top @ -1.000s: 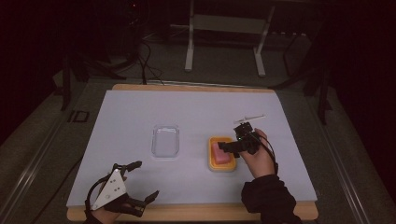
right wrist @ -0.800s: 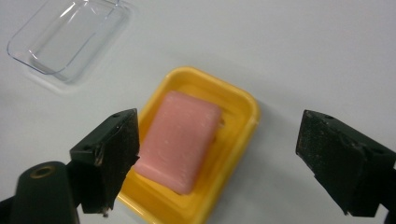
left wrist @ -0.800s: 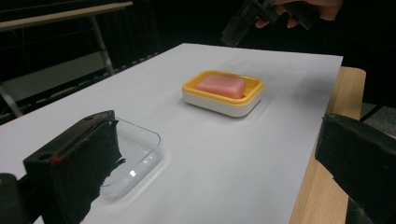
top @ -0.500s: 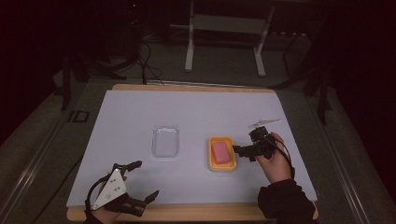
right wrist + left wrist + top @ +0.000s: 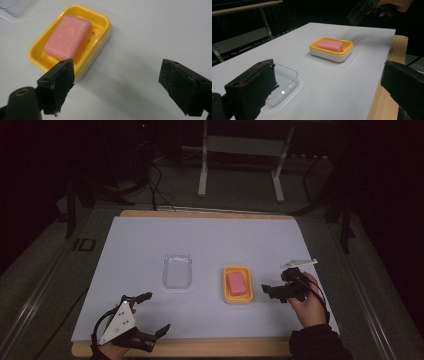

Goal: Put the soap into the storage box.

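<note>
A pink soap bar [image 5: 236, 283] lies in a yellow soap dish [image 5: 225, 290] on the white sheet, right of centre. Just right of the dish, my right gripper [image 5: 271, 292] hovers open with its jaws pointing at it. In the right gripper view the soap [image 5: 68, 36] and dish [image 5: 100, 20] lie just beyond the open, empty right gripper [image 5: 117, 75]. Near the front left edge my left gripper [image 5: 156, 312] is held open and empty. In its own view the left gripper [image 5: 327, 85] faces the dish [image 5: 332, 53] and soap [image 5: 330, 45].
A clear plastic tray [image 5: 177, 271] lies empty left of the dish, close to my left jaw [image 5: 284, 80]. The white sheet [image 5: 210, 240] covers a wooden table whose edge [image 5: 200, 347] shows at the front. Dark floor, cables and a stand lie beyond.
My right gripper has drawn back from over the soap dish, moving right and toward the front edge. The soap stays in the dish. The left gripper has not moved.
</note>
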Demonstrator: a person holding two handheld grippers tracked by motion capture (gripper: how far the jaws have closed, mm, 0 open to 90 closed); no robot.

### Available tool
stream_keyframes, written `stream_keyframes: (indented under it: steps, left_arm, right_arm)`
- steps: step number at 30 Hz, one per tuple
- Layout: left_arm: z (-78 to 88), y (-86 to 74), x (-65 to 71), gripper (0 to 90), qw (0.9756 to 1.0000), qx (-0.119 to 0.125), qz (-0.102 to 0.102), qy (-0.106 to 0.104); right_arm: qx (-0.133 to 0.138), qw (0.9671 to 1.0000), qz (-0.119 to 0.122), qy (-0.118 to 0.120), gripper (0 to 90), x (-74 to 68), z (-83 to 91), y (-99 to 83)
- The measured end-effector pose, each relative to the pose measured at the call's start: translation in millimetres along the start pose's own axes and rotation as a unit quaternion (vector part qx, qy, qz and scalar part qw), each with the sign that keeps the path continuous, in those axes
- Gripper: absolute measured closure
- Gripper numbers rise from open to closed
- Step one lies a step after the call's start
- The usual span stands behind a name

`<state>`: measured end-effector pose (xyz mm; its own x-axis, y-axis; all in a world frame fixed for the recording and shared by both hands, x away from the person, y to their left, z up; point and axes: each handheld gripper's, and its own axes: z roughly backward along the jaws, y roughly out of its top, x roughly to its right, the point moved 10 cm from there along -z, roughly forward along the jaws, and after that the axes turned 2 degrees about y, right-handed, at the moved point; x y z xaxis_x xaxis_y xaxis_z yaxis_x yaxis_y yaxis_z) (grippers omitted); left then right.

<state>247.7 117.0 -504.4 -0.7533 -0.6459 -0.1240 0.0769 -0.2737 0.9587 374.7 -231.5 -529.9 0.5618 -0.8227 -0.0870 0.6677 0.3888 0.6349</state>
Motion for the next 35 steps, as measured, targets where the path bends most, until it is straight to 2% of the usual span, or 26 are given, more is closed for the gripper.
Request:
stream_keyframes:
  steps: [5,9,15,20,23,27,35]
  left_arm:
    - [-0.2,-0.1,0.4,0.6,1.0000,0.000,0.000,0.000]
    - [0.0,0.0,0.5,0.6,1.0000,0.000,0.000,-0.001]
    - [-0.3,-0.6,0.7,0.6,1.0000,-0.002,-0.001,-0.001]
    - [-0.3,-0.4,1.1,0.6,1.0000,-0.001,-0.001,-0.002]
    - [-0.1,-0.6,0.8,0.6,1.0000,-0.002,-0.001,-0.002]
    - [-0.1,-0.6,0.7,0.6,1.0000,-0.003,0.000,-0.004]
    - [-0.3,-0.6,1.4,0.6,1.0000,-0.003,-0.002,-0.005]
  right_arm:
    - [0.008,0.9999,-0.007,-0.006,13.4,6.5,2.8,-10.8]
    - [0.026,0.9996,-0.011,-0.002,13.4,7.8,3.4,-17.1]
    - [0.061,0.9979,-0.015,-0.009,13.4,10.4,7.7,-20.9]
    - [0.091,0.9958,-0.001,-0.008,13.4,8.3,13.6,-24.6]
    - [0.087,0.9959,0.000,-0.024,13.4,11.5,12.5,-27.2]
    - [0.081,0.9965,0.000,-0.023,13.4,14.5,7.2,-30.8]
    - [0.081,0.9965,0.010,-0.018,13.4,12.0,4.5,-30.8]
